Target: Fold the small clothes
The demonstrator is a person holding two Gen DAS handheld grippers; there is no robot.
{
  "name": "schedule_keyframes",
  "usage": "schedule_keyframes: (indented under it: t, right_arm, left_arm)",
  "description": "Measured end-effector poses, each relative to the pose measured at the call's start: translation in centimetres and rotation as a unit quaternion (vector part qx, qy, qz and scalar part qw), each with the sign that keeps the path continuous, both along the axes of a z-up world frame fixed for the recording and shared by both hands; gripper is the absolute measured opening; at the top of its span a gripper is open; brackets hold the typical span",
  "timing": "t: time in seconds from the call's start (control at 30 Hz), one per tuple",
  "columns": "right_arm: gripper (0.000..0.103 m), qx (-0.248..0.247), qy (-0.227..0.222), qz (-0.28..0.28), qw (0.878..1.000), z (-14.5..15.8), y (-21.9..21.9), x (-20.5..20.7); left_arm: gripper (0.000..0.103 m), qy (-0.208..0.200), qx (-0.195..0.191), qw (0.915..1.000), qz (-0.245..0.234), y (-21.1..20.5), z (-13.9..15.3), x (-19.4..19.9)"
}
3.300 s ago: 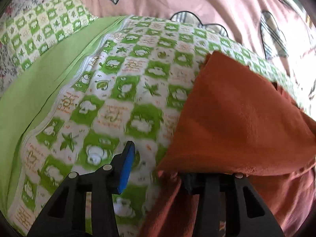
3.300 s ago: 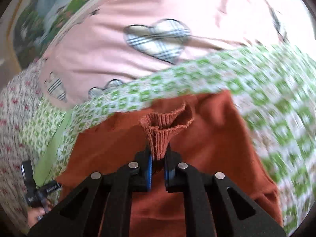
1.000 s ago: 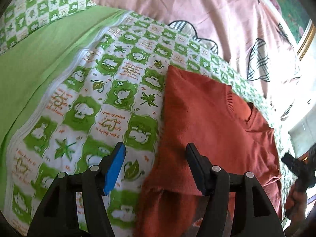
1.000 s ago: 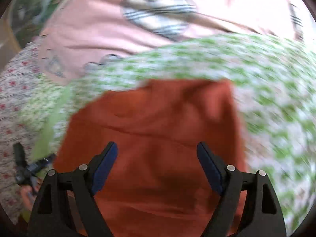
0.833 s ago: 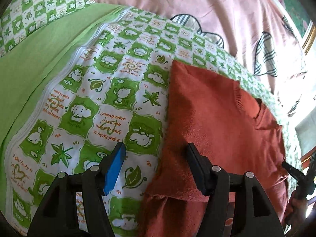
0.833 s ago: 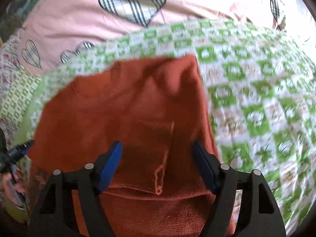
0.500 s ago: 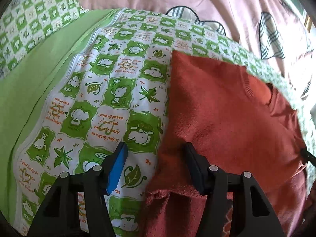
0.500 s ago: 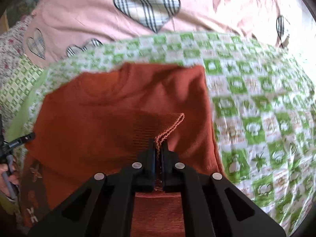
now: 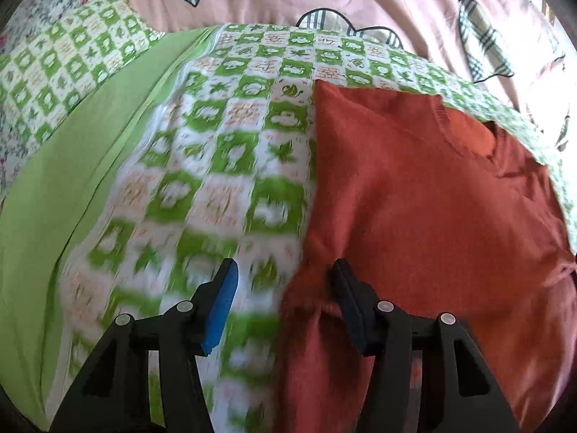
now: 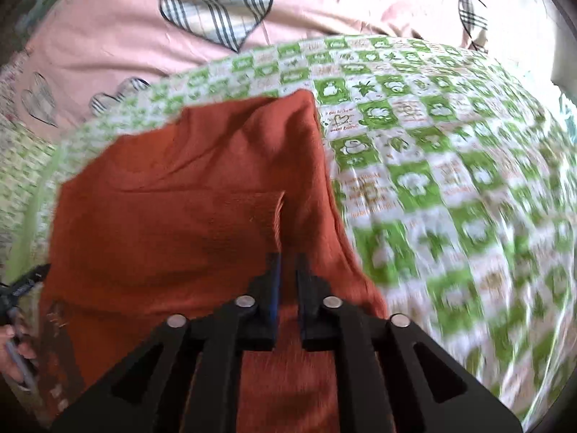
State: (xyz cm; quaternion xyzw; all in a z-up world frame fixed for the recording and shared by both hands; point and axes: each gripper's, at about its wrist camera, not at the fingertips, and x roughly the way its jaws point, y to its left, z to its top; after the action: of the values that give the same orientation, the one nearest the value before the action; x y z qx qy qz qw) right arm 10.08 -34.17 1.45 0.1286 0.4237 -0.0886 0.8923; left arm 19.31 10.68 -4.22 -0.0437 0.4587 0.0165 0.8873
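A rust-orange knit sweater (image 9: 425, 195) lies on a green-and-white checked blanket (image 9: 216, 166), sleeves folded inward. My left gripper (image 9: 283, 281) is open, straddling the sweater's left edge near the lower fold, its right finger over the knit. In the right wrist view the sweater (image 10: 180, 216) fills the centre-left. My right gripper (image 10: 286, 267) is shut on a ribbed cuff edge of the sweater that runs up from between the jaws.
A pink sheet with plaid hearts (image 10: 216, 11) lies behind the blanket (image 10: 450, 187). A plain green cloth (image 9: 72, 180) borders the blanket on the left. The hand with the left gripper (image 10: 18, 310) shows at the right wrist view's left edge.
My right gripper closed from wide open onto the sweater's ribbed cuff and is moving with it. My left gripper stayed open and shifted slightly along the sweater's left edge.
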Motion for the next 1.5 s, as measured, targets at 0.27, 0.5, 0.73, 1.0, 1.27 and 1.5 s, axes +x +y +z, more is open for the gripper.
schedule_keyframes:
  t: [0.27, 0.5, 0.73, 1.0, 1.27, 1.5]
  right_arm:
    - [0.058, 0.045, -0.030, 0.018, 0.998, 0.4, 2.3, -9.8]
    - [0.058, 0.049, -0.025, 0.000, 0.999, -0.2, 2.3, -16.3]
    - [0.063, 0.037, -0.012, -0.008, 0.999, -0.6, 2.1, -21.3]
    - [0.063, 0.057, -0.005, 0.013, 0.998, -1.6, 2.1, -24.3]
    - [0.063, 0.098, 0.009, 0.042, 0.994, -3.1, 3.4, -25.6]
    - [0.046, 0.114, 0.020, 0.040, 0.992, -4.3, 4.1, -25.1]
  left_arm:
    - [0.054, 0.002, -0.048, 0.9974, -0.054, 0.1, 1.0, -11.5]
    - [0.055, 0.032, -0.085, 0.9946, -0.050, 1.0, -0.3, -19.3]
    - [0.057, 0.042, -0.104, 0.9918, -0.060, 0.8, -1.3, -24.3]
    - [0.032, 0.047, -0.145, 0.9841, -0.090, 0.2, -2.1, -26.2]
    - [0.039, 0.077, -0.175, 0.9765, -0.100, 0.8, -3.0, -26.8]
    - [0.008, 0.069, -0.158, 0.9781, -0.117, 0.1, -2.8, -26.3]
